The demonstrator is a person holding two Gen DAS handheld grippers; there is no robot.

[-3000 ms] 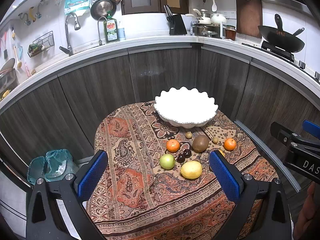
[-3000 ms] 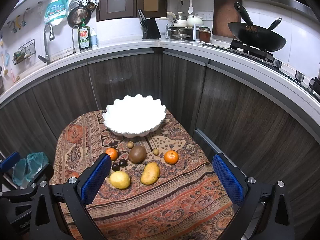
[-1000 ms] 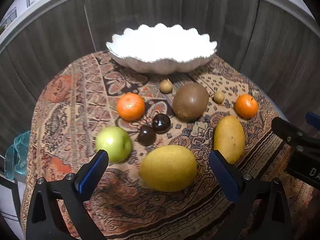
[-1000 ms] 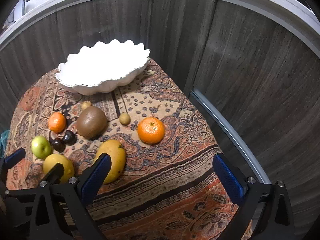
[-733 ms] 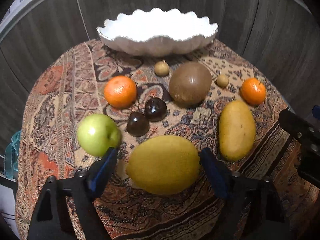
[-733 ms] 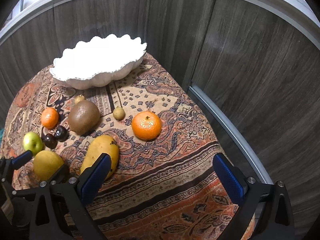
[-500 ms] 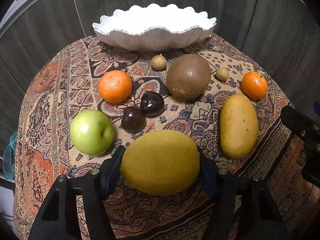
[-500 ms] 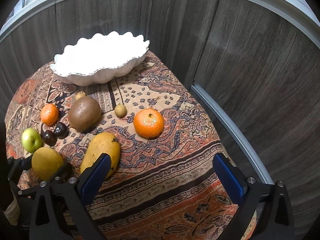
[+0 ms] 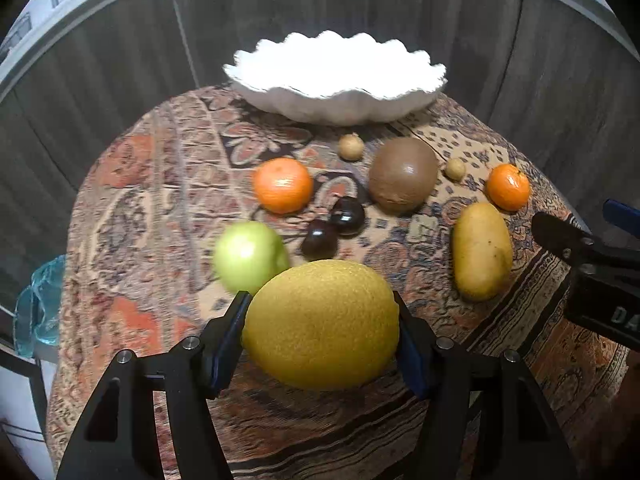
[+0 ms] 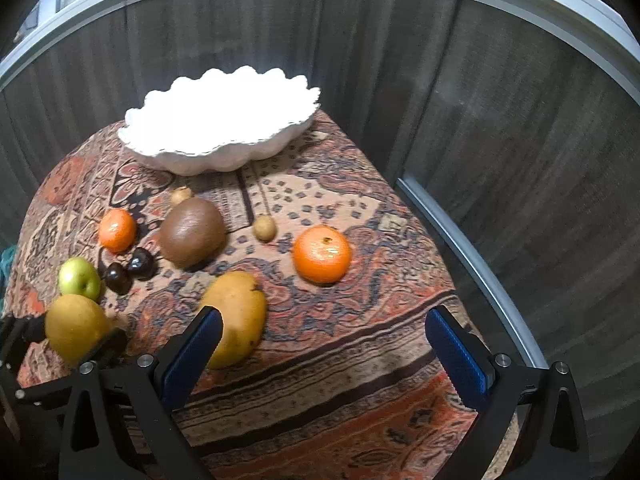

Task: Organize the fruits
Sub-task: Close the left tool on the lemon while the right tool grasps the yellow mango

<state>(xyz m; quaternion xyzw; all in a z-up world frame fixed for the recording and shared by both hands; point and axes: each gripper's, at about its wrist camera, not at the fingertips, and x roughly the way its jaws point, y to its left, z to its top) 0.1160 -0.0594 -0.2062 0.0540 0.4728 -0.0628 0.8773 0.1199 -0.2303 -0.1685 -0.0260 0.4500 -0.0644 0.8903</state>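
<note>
Left hand-held gripper [image 9: 320, 320], angled downward, clamps the lemon [image 9: 321, 323].

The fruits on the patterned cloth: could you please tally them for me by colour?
Orange: 2
Yellow: 2, the big lemon in the left gripper and an oblong one
Green: 1
Brown: 1
Dark: 2
Small tan: 2
Total: 10

My left wrist view looks steeply down, close over the surface [image 9: 160, 184]; my right looks likewise from the right. Both share the bowl [image 9: 336, 76] [image 10: 224, 120].
</note>
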